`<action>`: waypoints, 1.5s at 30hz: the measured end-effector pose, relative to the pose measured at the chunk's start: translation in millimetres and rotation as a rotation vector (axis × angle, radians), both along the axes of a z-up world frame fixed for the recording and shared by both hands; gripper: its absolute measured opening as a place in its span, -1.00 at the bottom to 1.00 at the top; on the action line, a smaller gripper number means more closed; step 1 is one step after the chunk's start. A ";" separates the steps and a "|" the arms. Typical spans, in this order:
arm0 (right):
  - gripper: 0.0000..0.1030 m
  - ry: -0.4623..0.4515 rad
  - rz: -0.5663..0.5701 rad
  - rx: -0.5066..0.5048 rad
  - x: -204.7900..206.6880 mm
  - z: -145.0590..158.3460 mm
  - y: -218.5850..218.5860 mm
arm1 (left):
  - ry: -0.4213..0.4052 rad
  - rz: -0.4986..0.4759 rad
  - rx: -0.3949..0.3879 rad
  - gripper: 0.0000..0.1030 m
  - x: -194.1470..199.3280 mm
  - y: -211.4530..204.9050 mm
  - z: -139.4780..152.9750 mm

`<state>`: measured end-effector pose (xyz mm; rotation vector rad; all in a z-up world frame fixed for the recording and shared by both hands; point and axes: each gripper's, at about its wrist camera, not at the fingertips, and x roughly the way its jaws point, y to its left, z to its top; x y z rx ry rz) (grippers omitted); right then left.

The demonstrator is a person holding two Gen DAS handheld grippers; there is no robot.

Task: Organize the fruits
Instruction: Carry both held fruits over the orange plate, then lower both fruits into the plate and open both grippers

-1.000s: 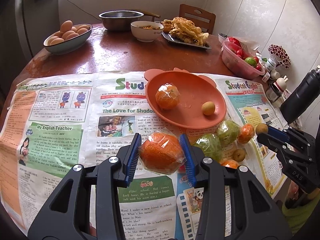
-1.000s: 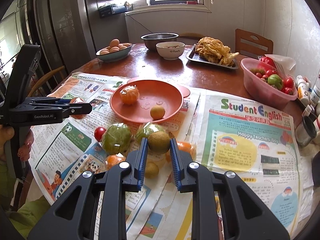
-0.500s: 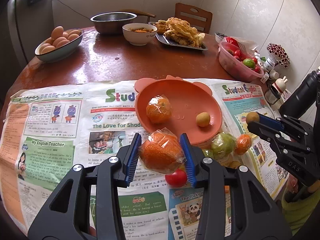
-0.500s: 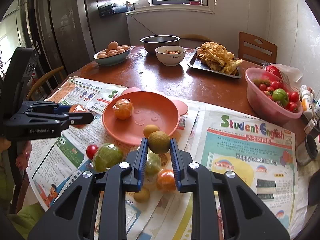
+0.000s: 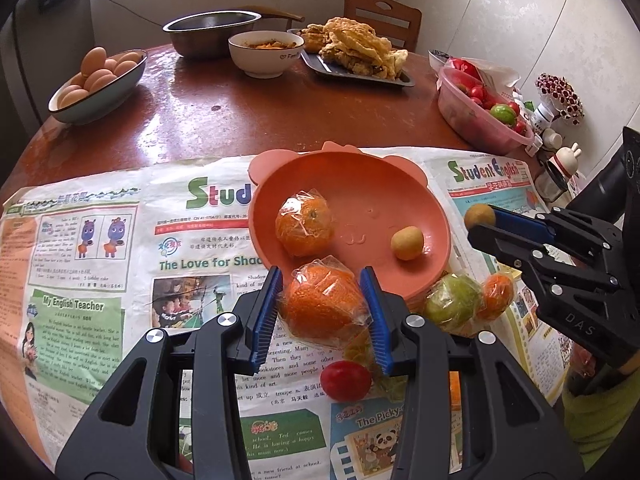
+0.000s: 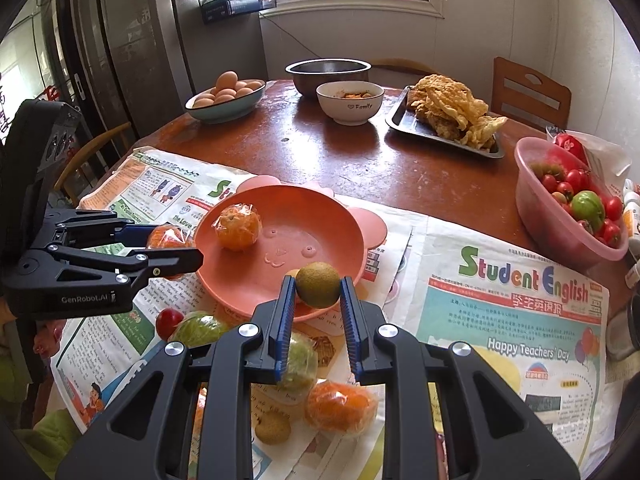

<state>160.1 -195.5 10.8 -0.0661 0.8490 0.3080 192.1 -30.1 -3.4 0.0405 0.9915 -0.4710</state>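
My left gripper point(image 5: 320, 306) is shut on a plastic-wrapped orange point(image 5: 322, 306), held just over the near rim of the orange plate point(image 5: 360, 184). On that plate lie another wrapped orange point(image 5: 304, 224) and a small yellow-brown fruit point(image 5: 407, 243). My right gripper point(image 6: 317, 296) is shut on a small brown-green round fruit point(image 6: 318, 284), over the plate's point(image 6: 296, 208) near rim. On the newspaper below lie a red tomato point(image 5: 345, 380), wrapped green fruit point(image 5: 452, 304), a wrapped orange point(image 6: 340, 404) and a small brown fruit point(image 6: 273, 427).
Farther back on the brown table stand a bowl of eggs point(image 5: 98, 80), a steel bowl point(image 5: 212, 32), a white bowl point(image 5: 266, 52), a tray of fried food point(image 5: 356, 56) and a pink tub of tomatoes point(image 5: 480, 116). Small jars point(image 5: 560, 156) crowd the right edge.
Both grippers have carried their fruit from over the newspaper toward the plate; each now hangs at its near rim. Neither grip has altered.
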 end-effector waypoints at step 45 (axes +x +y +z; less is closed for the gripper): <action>-0.56 0.171 0.224 -0.114 86.4 -40.1 25.9 | 0.039 -0.062 0.027 -0.37 29.1 -22.9 -16.7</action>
